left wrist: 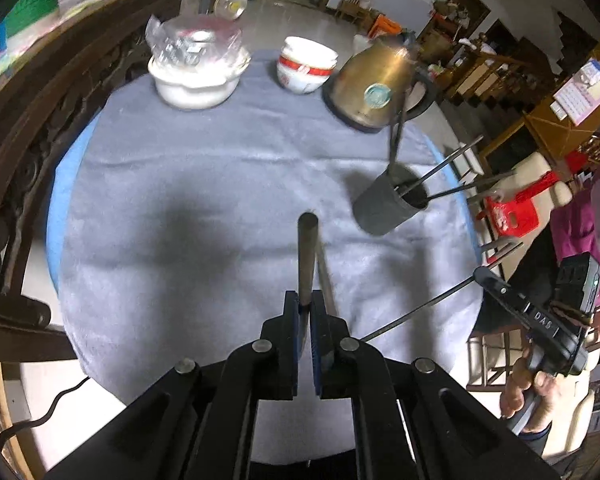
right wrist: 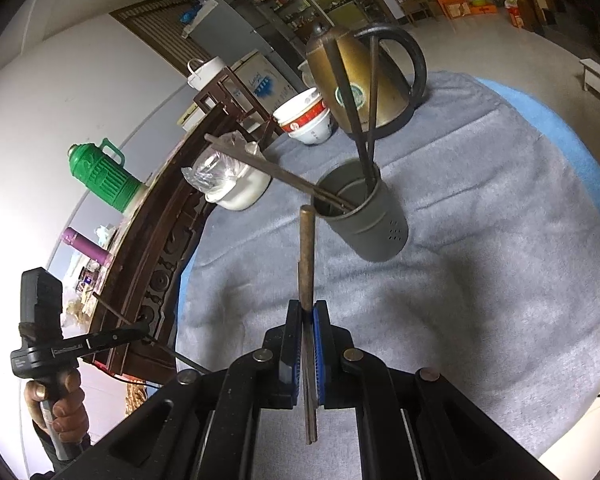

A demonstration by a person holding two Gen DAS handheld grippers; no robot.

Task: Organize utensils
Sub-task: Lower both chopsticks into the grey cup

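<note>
A grey cylindrical holder (left wrist: pixel 384 208) (right wrist: pixel 366 220) stands on the grey cloth with several dark chopsticks (left wrist: pixel 440 168) (right wrist: pixel 356 92) leaning out of it. My left gripper (left wrist: pixel 309 308) is shut on a brown chopstick (left wrist: pixel 307 252) that points forward, short and left of the holder; a second thin stick slants beside it. My right gripper (right wrist: pixel 309 314) is shut on brown chopsticks (right wrist: pixel 306 256) whose tip sits just before the holder's rim. Each gripper shows in the other's view: the right gripper (left wrist: pixel 485 276) at the table's right edge, the left gripper (right wrist: pixel 140 330) at its left.
At the far side of the round table (left wrist: pixel 56 184) stand a brass kettle (left wrist: pixel 374 88) (right wrist: pixel 360 80), stacked red-and-white bowls (left wrist: pixel 306 66) (right wrist: pixel 308 116) and a white pot with plastic wrap (left wrist: pixel 196 68) (right wrist: pixel 236 184). A carved wooden rail (left wrist: pixel 24 152) borders the left.
</note>
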